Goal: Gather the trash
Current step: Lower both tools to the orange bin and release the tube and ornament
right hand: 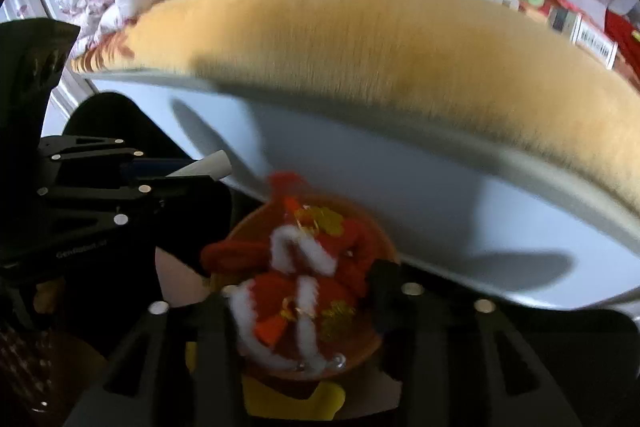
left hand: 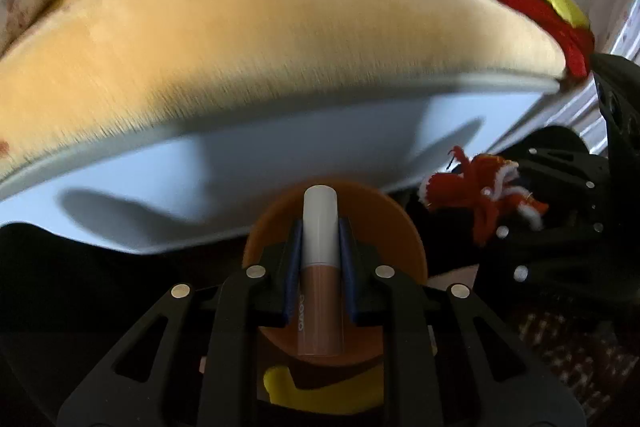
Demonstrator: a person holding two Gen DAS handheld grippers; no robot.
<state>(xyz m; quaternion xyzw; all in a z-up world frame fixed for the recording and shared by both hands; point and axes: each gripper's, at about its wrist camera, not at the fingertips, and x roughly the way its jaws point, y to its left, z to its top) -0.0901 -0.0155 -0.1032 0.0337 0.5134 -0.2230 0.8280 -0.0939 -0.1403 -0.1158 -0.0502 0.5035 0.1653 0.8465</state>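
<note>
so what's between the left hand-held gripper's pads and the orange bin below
Only the tube clamped in the left hand-held gripper; beneath it the left wrist view shows the orange bin with nothing else intervening.

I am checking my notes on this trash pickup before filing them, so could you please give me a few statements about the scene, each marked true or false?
1. The left tongs grip a tube with a white cap. True.
2. That tube holds a green liquid. False: its lower part is brownish pink.
3. A red and white yarn ornament sits at the right tongs. True.
4. Below both tongs is a blue bucket. False: an orange bowl-shaped container lies below them.
5. The bed's blanket is yellow-orange. True.
</note>
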